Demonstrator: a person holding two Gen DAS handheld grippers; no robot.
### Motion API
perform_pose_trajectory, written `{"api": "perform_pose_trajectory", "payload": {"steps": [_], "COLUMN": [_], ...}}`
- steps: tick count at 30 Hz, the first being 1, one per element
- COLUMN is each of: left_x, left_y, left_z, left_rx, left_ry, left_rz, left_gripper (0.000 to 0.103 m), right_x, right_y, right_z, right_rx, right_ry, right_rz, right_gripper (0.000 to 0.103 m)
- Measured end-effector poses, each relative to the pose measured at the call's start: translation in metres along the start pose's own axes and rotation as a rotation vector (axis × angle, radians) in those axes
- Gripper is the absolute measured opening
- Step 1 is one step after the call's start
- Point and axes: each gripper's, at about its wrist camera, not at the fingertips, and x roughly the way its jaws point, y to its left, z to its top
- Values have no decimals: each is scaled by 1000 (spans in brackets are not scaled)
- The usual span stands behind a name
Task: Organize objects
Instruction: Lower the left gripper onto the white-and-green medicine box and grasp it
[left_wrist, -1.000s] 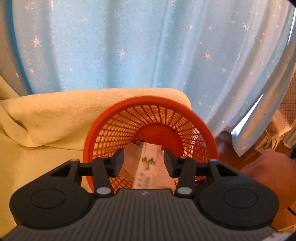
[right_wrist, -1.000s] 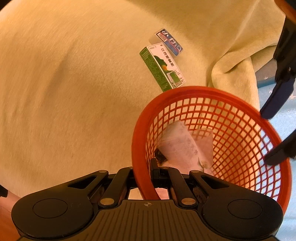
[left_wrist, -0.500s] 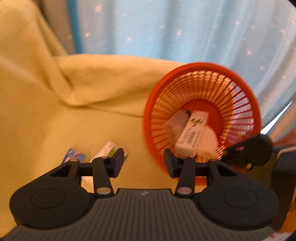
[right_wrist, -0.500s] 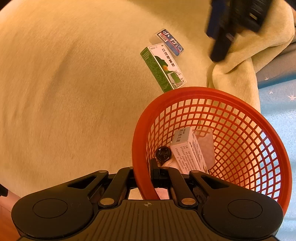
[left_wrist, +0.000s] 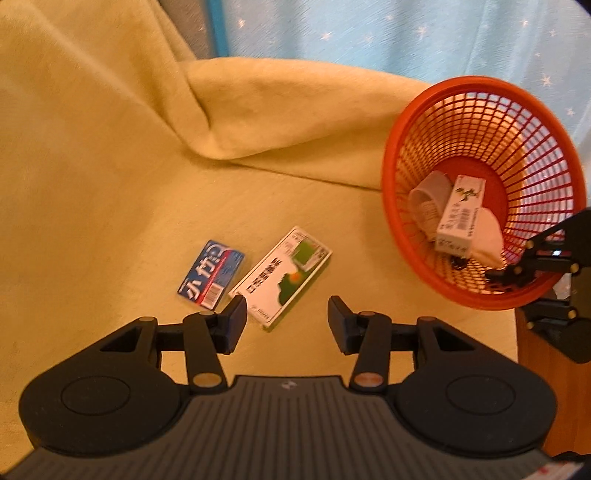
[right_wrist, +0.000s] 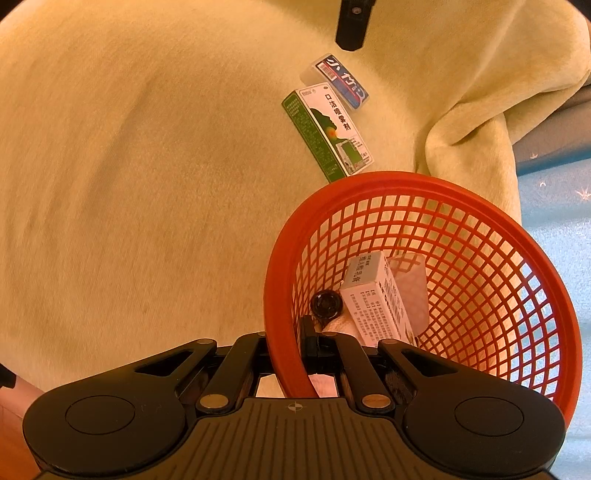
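The left gripper (left_wrist: 286, 319) is released, its jaws wide apart above the green-white box (left_wrist: 282, 275) and blue packet (left_wrist: 212, 273) lying in the lower centre on the yellow cloth (left_wrist: 92, 166). The right gripper (right_wrist: 291, 341) is clenched on the rim of the orange basket (right_wrist: 461, 192) at lower right; a white box (right_wrist: 373, 295) lies inside.

Yellow blanket (left_wrist: 110, 184): two boxes (left_wrist: 284, 277), basket (left_wrist: 391, 206).

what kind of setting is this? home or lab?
Likely a home room: a soft yellow blanket covers the work surface, a star-print blue curtain hangs behind, and an orange plastic basket holds small household boxes.
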Motion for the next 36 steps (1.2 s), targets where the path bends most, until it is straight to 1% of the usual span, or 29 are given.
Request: {"api": "perform_pose_trajectory", "payload": {"steps": [7,9,14,18,22,26,31,36], "left_x": [8,11,16,20,24,31,48,69], "left_y": [6,7,9,10,11,13,16,14], "left_z": [-3,-3,-3,-3,-2,-2,0,3], "left_rx": [8,7,6,12,26,53,114,187], "left_ry": [17,21,29,33,37,35,43,48], "left_rz": [7,5,2,4,4,5,-4,-10], "left_gripper": [48,52,54,58,58,63,66,66], "right_x": [0,0,-1,-2,-3,-3,-2,0], "right_y": [0,0,0,-1,-3,-5,-8,-10], "right_z": [1,1,2,3,5,7,11,15], "right_rx": [-5,-5,-4,-3,-3,3,25,43], "right_ry": [2,3,2,-4,-11,-13,-13,-21], "right_rz": [0,-4,-3,-4,-9,-6,8,15], "right_gripper": [0,0,0,0,0,0,0,0]}}
